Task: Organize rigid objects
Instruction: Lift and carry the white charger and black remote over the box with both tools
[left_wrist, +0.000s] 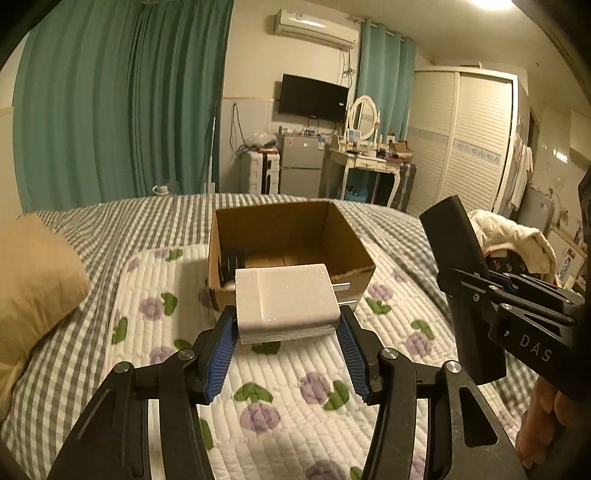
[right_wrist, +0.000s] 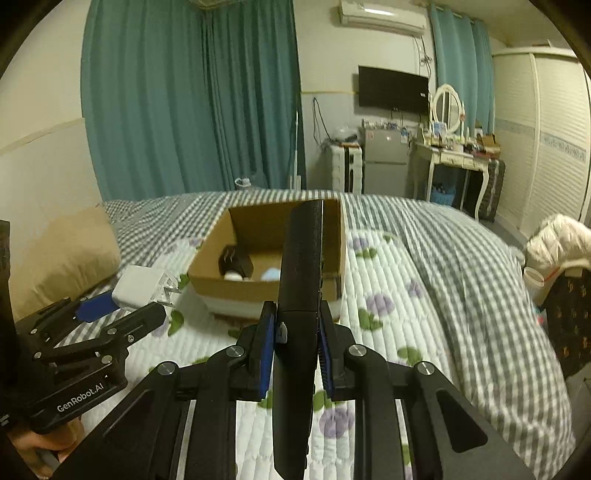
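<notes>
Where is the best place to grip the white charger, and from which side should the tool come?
Grip the white charger across its two flat side faces, coming from the end opposite its metal prongs, as the left tool does. Those faces are flat and parallel, so the pads sit flush, and the prongs point away toward the cardboard box.

Teal curtains (left_wrist: 122, 99), wall television (left_wrist: 313, 98)

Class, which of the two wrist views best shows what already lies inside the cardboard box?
The right wrist view: it looks into the cardboard box, showing a black adapter and pale round items. The left wrist view has the white charger hiding most of the box's floor.
</notes>
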